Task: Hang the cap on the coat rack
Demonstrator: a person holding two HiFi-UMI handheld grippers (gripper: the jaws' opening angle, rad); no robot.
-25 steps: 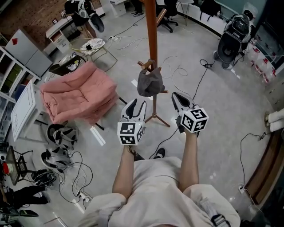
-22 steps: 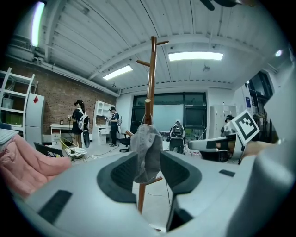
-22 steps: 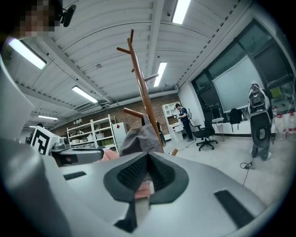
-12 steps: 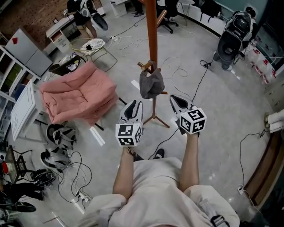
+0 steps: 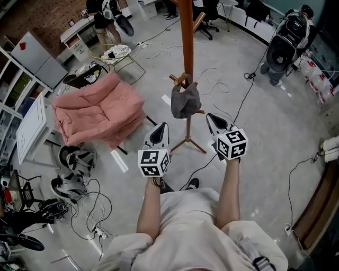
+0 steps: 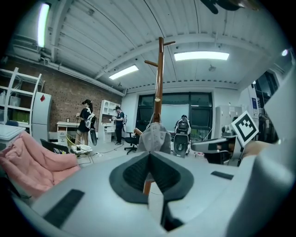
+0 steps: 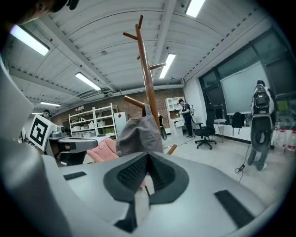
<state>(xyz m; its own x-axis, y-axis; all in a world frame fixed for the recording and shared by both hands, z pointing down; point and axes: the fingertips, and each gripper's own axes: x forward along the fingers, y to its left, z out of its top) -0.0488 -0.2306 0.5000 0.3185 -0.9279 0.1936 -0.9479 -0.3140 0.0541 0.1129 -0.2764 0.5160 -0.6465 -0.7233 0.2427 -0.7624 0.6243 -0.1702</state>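
Grey workshop floor (image 5: 259, 127) fills the head view, seen steeply from above and strewn with loose black cables (image 5: 87, 211). Nearest is a person in pale clothing, both forearms stretched forward. The left gripper (image 5: 161, 127) is held out on the left with its marker cube (image 5: 154, 162) facing up; its jaws have just been closing and now sit pressed together with nothing between them. The right gripper (image 5: 211, 117), beside it and apart from it, carries its own marker cube (image 5: 232, 144), and its jaws are also pressed together and empty. Just beyond both gripper tips, and touching neither, a grey cap (image 5: 185, 100) hangs on a low peg of the wooden coat rack (image 5: 186, 32), draped against the brown pole. The pole stands upright on splayed feet on the floor between the two grippers; the gripper views show further pegs branching off higher up. To the left of the rack lies a pink cushion (image 5: 98, 108), slumped on the floor. Below it, near the left edge, lie rounded grey and black headsets (image 5: 74, 159). Further back stands a small round table (image 5: 114, 53) with items on top, white shelving (image 5: 18, 87) along the left wall, and people (image 5: 106, 13) by a white desk. At the far right stands a dark, rounded piece of equipment (image 5: 283, 45).
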